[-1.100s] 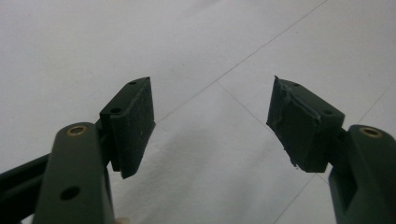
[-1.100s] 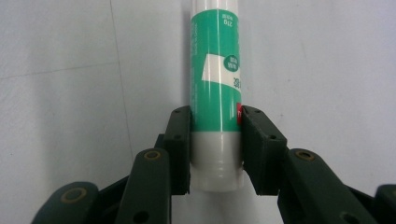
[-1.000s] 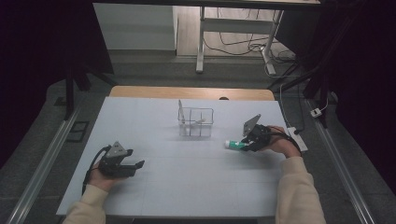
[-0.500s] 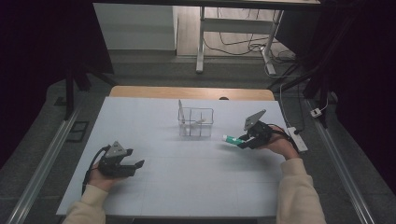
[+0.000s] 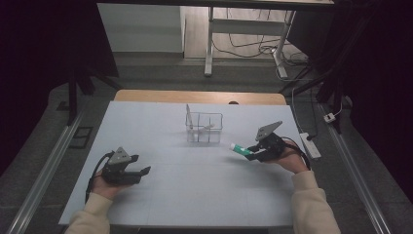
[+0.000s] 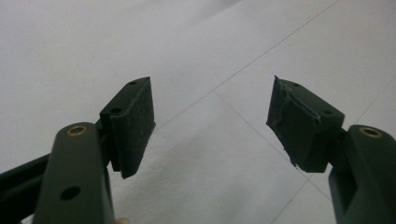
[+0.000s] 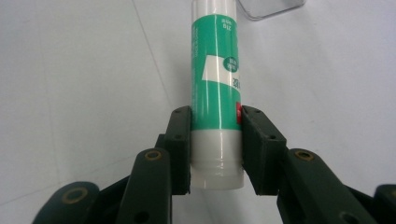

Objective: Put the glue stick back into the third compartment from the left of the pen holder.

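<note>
From above we see the right gripper (image 5: 249, 150) at 4 o'clock of the rack (image 5: 203, 127), clamped on a glue stick (image 5: 239, 147). Its own camera adds the green label. The left gripper (image 6: 212, 123) sits jaws apart, holding nothing, over the table (image 5: 195, 195).

A white table (image 5: 195, 195) carries a clear compartmented holder (image 5: 203, 127) near its far middle.

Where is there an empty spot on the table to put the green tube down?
Bare patches: the wide middle between the left gripper and right gripper, and the table left of the clear box. It's tight between that box and the glue stick.
</note>
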Motion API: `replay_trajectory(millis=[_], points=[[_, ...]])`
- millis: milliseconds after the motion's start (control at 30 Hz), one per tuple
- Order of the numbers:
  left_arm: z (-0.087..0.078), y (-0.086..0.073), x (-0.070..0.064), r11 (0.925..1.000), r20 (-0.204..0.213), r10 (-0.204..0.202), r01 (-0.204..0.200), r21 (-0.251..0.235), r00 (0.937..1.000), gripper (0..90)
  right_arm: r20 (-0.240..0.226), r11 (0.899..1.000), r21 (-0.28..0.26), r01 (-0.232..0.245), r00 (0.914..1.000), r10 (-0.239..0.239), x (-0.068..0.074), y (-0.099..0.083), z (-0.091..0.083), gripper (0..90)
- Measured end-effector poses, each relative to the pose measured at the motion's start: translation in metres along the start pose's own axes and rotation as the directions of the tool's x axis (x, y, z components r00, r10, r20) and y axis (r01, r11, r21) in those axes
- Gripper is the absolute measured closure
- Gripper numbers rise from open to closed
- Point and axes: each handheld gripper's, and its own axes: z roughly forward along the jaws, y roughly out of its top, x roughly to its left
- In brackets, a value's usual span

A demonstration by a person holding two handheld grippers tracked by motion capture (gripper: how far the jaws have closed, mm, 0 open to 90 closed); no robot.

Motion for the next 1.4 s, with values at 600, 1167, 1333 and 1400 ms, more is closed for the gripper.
replay_trajectory(millis=[600,1167,1333,1400], points=[[0.0,0.003,-0.005,0.9999,0.009,0.009,-0.009,-0.014,0.9999,30.5,0.023,0.998,-0.028,-0.064,0.9976,0.065,0.024,0.009,0.011,64.6],[0.001,0.008,-0.013,0.9994,0.022,0.029,-0.029,-0.02,0.9993,30.1,0.014,0.994,-0.075,-0.08,0.9966,0.081,0.036,0.027,0.023,64.6],[0.0,0.011,-0.017,0.9991,0.022,0.038,-0.038,-0.019,0.999,30.7,0.007,0.994,-0.078,-0.071,0.9974,0.072,0.041,0.032,0.028,64.6],[0.0,0.013,-0.021,0.9985,0.027,0.051,-0.05,-0.024,0.9983,30.8,0.003,0.994,-0.082,-0.067,0.9977,0.067,0.043,0.034,0.029,64.6]])
